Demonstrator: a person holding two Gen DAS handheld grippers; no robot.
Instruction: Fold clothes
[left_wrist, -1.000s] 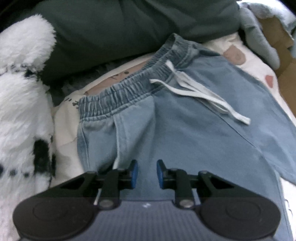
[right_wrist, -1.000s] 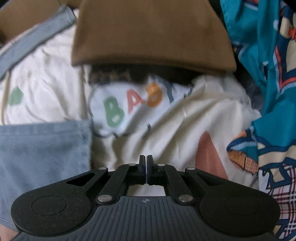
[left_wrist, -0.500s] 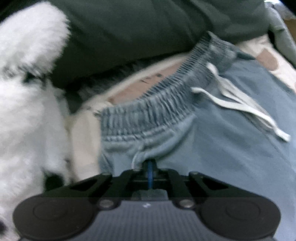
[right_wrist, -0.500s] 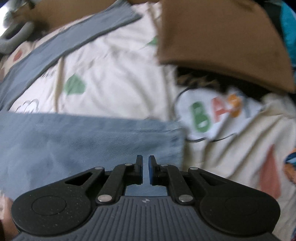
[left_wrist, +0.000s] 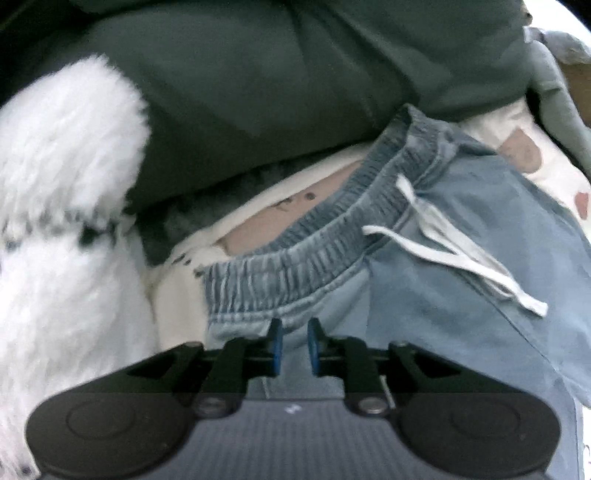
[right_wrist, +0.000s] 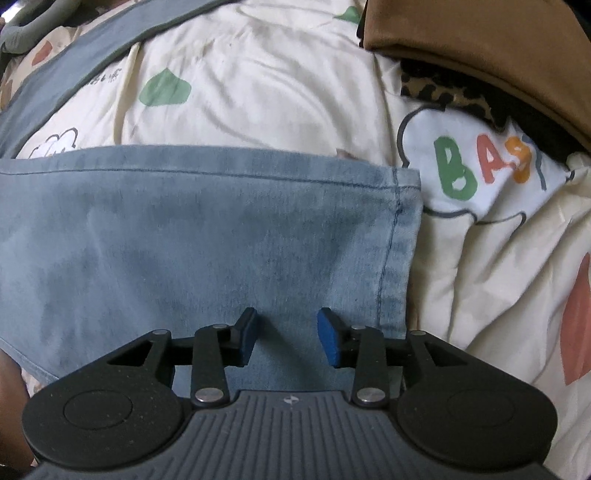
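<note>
Left wrist view: the left hand-held gripper, pinched shut on fabric half a second ago, now stands slightly parted over the light blue denim trousers, just below their gathered elastic waistband with its white drawstring. Right wrist view: the right hand-held gripper has spread wider, hovering above the trouser leg near its stitched hem. Beneath lies a cream printed bedsheet; farther off, a folded brown cloth, fluffy white fabric, and a dark green garment.
</note>
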